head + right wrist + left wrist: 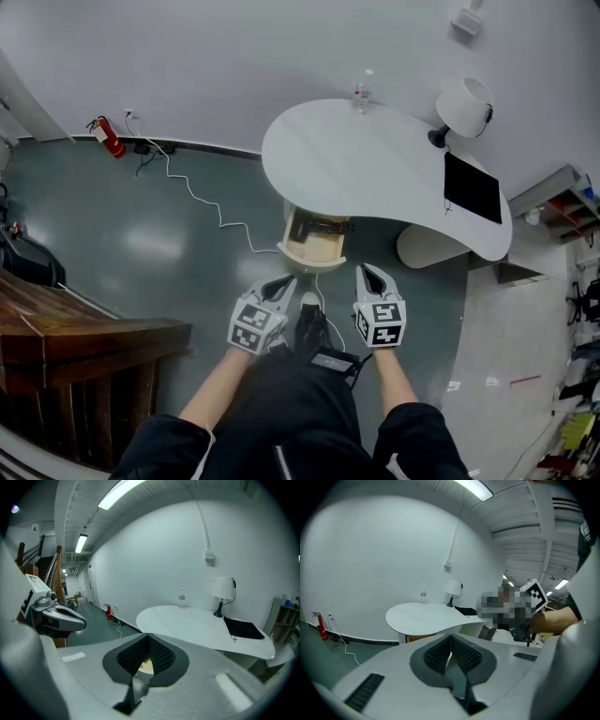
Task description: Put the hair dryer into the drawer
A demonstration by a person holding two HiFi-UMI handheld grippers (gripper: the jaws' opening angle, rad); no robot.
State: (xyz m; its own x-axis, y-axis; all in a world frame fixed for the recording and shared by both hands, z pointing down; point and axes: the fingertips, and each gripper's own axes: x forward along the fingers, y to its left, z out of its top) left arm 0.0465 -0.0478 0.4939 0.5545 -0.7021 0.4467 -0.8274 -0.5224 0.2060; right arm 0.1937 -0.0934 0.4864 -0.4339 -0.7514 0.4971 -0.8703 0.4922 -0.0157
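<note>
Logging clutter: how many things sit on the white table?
3: a bottle at the far edge, a white lamp at the right end, a black mat beside it. None looks hidden.

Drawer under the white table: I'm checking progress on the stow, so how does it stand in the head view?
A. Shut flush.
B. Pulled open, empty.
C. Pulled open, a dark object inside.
C: the drawer juts out from under the white table, with a dark object, likely the hair dryer, lying in it.
</note>
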